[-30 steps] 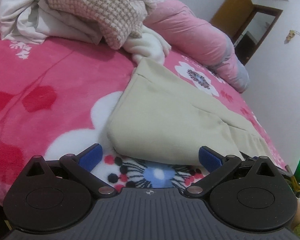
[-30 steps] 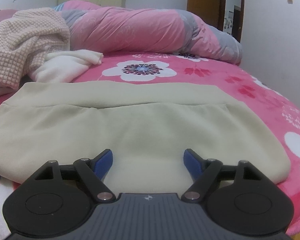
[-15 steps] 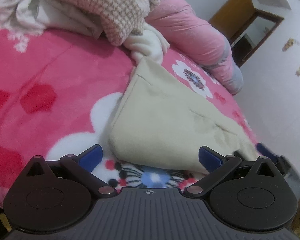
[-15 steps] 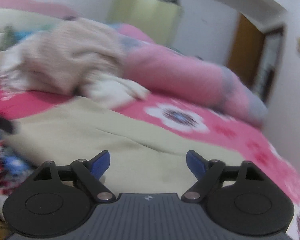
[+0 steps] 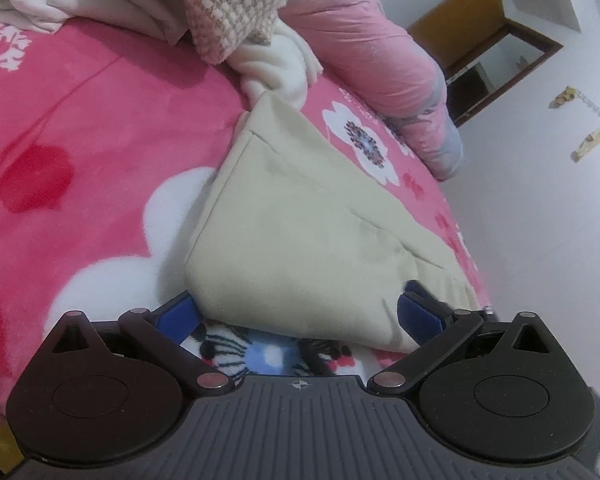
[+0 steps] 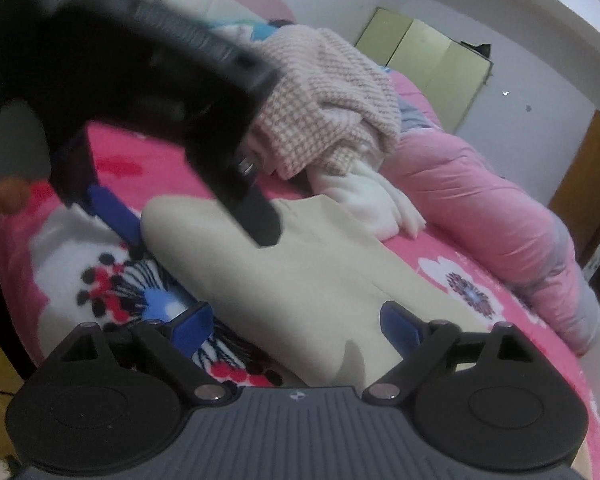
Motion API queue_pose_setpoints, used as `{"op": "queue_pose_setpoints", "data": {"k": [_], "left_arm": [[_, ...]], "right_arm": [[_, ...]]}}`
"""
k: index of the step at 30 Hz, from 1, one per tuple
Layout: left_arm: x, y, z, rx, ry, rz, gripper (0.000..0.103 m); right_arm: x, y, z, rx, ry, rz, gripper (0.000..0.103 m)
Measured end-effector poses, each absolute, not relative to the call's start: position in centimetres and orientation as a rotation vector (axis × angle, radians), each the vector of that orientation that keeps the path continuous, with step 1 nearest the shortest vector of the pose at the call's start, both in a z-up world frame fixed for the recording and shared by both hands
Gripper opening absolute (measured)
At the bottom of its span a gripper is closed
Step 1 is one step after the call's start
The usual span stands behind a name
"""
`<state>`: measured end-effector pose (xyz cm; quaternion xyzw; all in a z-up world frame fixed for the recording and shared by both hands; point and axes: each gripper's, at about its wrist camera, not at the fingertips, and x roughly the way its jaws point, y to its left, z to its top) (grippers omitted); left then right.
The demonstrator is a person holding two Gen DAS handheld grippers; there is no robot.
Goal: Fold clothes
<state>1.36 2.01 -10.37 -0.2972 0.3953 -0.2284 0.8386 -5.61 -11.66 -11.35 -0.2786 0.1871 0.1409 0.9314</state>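
A folded beige garment [image 5: 300, 240] lies flat on the pink flowered blanket [image 5: 80, 160]; it also shows in the right wrist view [image 6: 320, 280]. My left gripper [image 5: 298, 316] is open, its blue pads on either side of the garment's near edge. My right gripper [image 6: 296, 326] is open over the garment's near edge. In the right wrist view the left gripper [image 6: 192, 220] hangs blurred over the garment's left corner.
A pile of clothes with a pink-and-white knit [image 5: 228, 4] and a white fleece [image 5: 276, 64] sits behind the garment. A rolled pink quilt [image 6: 500, 216] lies along the bed's far side. The bed edge and a white wall [image 5: 540, 220] are on the right.
My right gripper swung from the garment's right side toward its left, so the left gripper came into its view. My left gripper moved closer to the garment's near edge. Both stayed open.
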Motion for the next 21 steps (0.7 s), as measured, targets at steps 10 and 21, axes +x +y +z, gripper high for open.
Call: {"op": "queue_pose_setpoints", "data": {"k": [10, 21], "left_arm": [[1.6, 2.6, -9.5, -0.707, 0.829, -0.520, 0.103], [1.5, 2.8, -8.4, -0.722, 0.776, -0.571, 0.103]], "right_arm": [[-3.8, -11.2, -12.5, -0.544, 0.386, 0.278, 0.093], [-2.1, -12.3, -11.9, -0.376, 0.385, 0.196, 0.082]]}}
